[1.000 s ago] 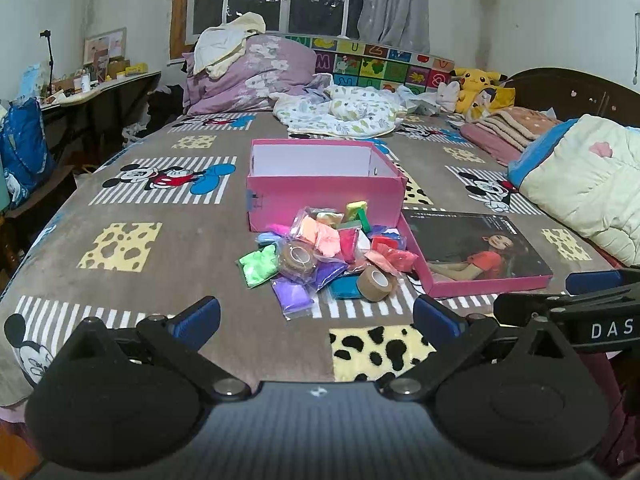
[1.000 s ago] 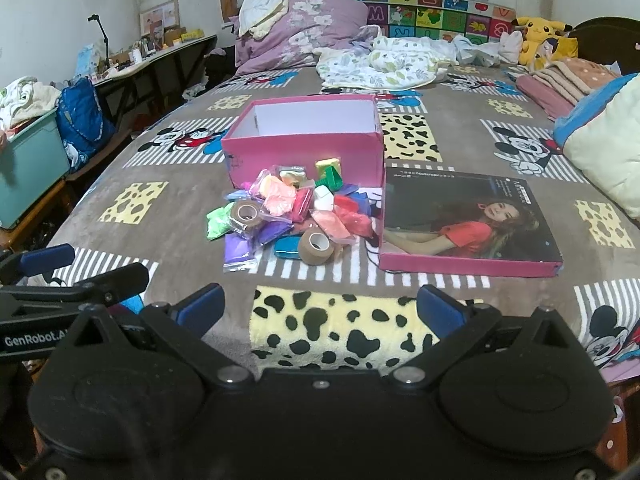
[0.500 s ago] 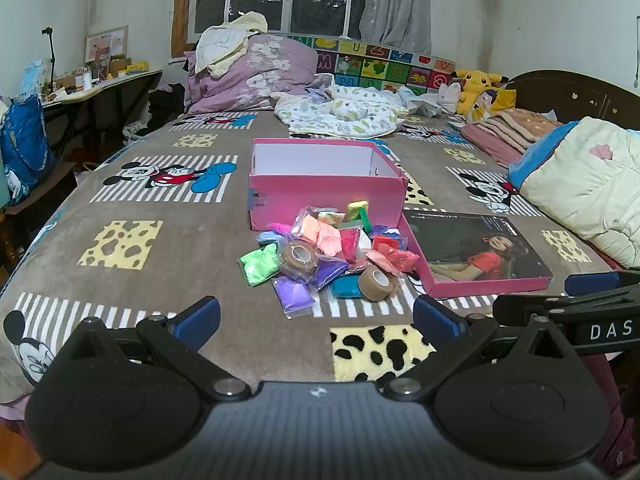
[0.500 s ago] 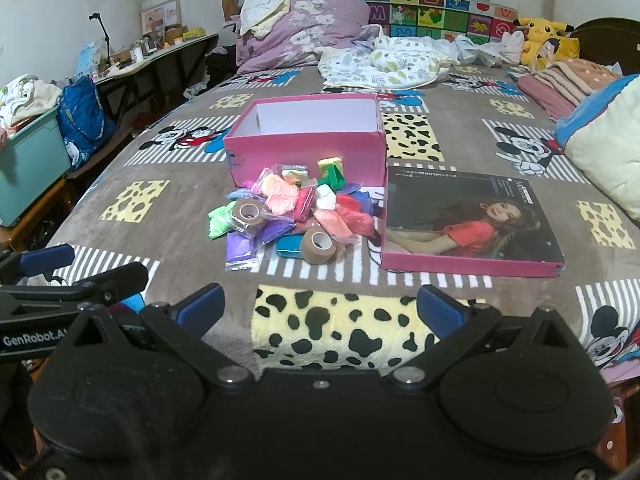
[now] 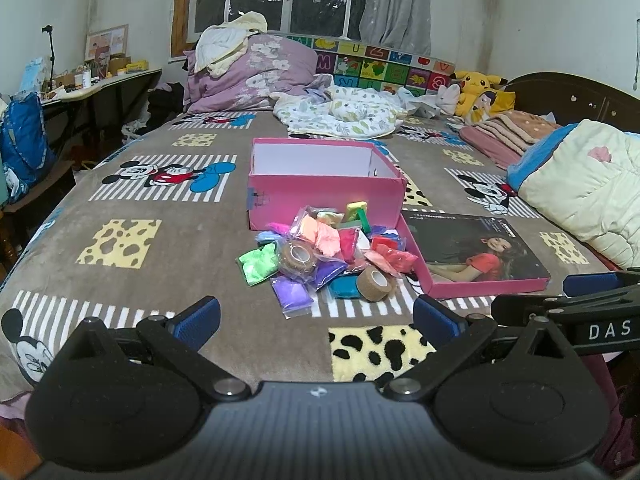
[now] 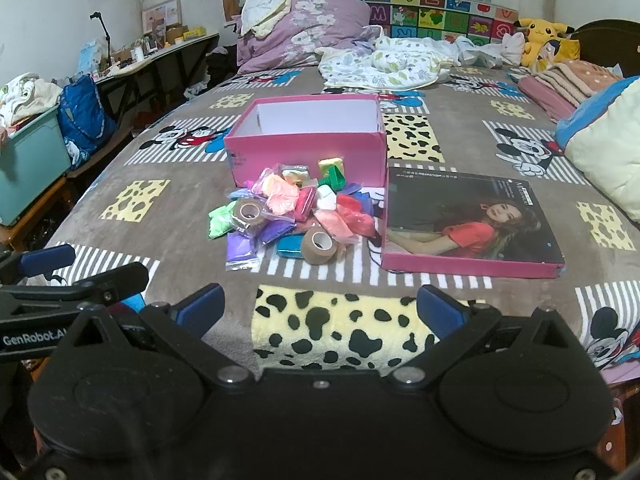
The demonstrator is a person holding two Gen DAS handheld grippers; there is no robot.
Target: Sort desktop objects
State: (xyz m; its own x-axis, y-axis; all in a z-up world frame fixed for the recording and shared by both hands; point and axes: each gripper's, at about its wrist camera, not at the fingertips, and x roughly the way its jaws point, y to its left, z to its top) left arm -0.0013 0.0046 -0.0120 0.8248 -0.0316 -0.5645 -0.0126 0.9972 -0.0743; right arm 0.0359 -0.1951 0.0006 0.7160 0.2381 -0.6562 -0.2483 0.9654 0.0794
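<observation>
An open pink box stands on the bed. In front of it lies a pile of coloured clay bags with two brown tape rolls. The pink box lid lies right of the pile. My left gripper is open and empty, short of the pile. My right gripper is open and empty, also short of the pile. Each gripper shows at the edge of the other's view.
The bed has a brown cartoon blanket. Pillows and bedding lie at the far end, a folded quilt at the right. A desk and a teal bin stand left of the bed.
Both grippers have crept slightly forward toward the pile. Nothing on the bed has moved.
</observation>
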